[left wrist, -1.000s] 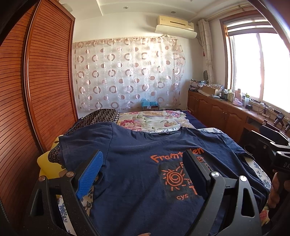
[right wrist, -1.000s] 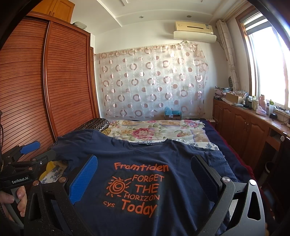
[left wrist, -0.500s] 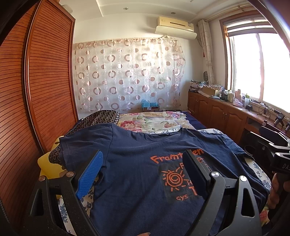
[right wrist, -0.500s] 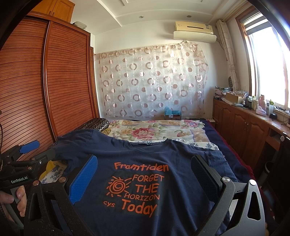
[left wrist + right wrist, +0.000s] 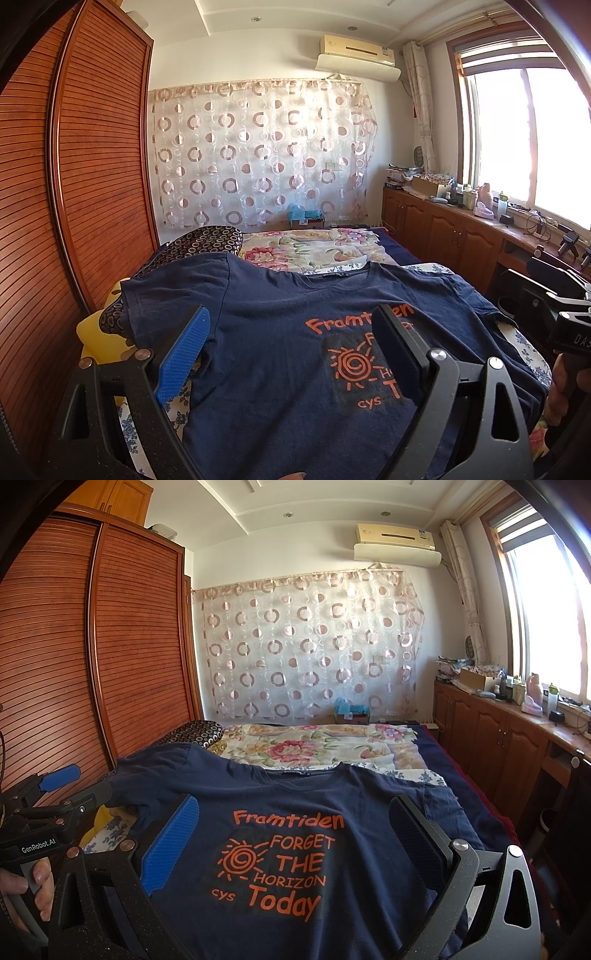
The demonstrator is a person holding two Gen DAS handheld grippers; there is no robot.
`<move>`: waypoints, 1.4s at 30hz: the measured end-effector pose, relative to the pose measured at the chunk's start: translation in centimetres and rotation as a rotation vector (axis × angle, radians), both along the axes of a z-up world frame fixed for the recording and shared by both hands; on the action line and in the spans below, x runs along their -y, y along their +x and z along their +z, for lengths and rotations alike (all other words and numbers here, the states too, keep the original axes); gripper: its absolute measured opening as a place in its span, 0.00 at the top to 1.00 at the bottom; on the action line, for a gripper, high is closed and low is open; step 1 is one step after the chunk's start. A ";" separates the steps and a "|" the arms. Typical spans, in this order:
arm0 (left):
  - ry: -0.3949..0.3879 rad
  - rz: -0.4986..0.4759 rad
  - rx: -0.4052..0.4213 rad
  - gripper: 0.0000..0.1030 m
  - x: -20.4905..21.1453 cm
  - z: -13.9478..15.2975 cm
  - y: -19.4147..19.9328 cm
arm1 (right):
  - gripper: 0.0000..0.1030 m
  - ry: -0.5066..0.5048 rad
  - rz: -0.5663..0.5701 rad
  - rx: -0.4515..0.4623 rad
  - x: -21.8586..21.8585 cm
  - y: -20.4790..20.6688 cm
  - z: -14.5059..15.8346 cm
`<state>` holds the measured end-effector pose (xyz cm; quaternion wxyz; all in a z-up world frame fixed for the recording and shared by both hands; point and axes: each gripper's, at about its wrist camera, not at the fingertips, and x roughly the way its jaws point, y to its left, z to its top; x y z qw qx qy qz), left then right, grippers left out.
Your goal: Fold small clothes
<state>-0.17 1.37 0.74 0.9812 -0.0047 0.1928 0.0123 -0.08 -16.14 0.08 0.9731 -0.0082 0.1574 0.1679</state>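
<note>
A navy T-shirt (image 5: 273, 332) with orange print lies spread flat, front up, on the bed, collar at the far side; it also shows in the right wrist view (image 5: 295, 812). My left gripper (image 5: 291, 332) is open and empty, held above the shirt's left half near its bottom hem. My right gripper (image 5: 295, 823) is open and empty, held above the shirt's printed middle. Each gripper shows at the edge of the other's view: the right gripper body (image 5: 554, 306) and the left gripper body (image 5: 48, 805).
The bed (image 5: 314, 742) has a floral sheet beyond the shirt and a dark patterned pillow (image 5: 207, 240) at the far left. A wooden louvred wardrobe (image 5: 74, 184) runs along the left. Low wooden cabinets (image 5: 454, 236) with clutter stand under the window at right.
</note>
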 end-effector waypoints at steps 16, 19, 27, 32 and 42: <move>0.002 -0.001 0.002 0.13 0.0 -0.1 -0.1 | 0.01 -0.004 -0.001 -0.002 0.1 0.1 -0.1; 0.003 0.001 0.002 0.13 0.1 -0.1 -0.1 | 0.01 -0.002 -0.001 -0.004 0.1 0.0 0.0; 0.005 0.016 0.008 0.13 -0.2 0.4 0.0 | 0.01 -0.001 0.000 -0.011 0.1 0.0 -0.2; 0.004 0.033 -0.017 0.13 -1.1 -0.2 0.7 | 0.01 0.001 0.016 -0.024 0.0 0.6 -0.4; -0.001 0.062 -0.099 0.13 -4.5 -3.3 2.3 | 0.01 -0.021 0.098 -0.097 -1.3 3.0 -2.1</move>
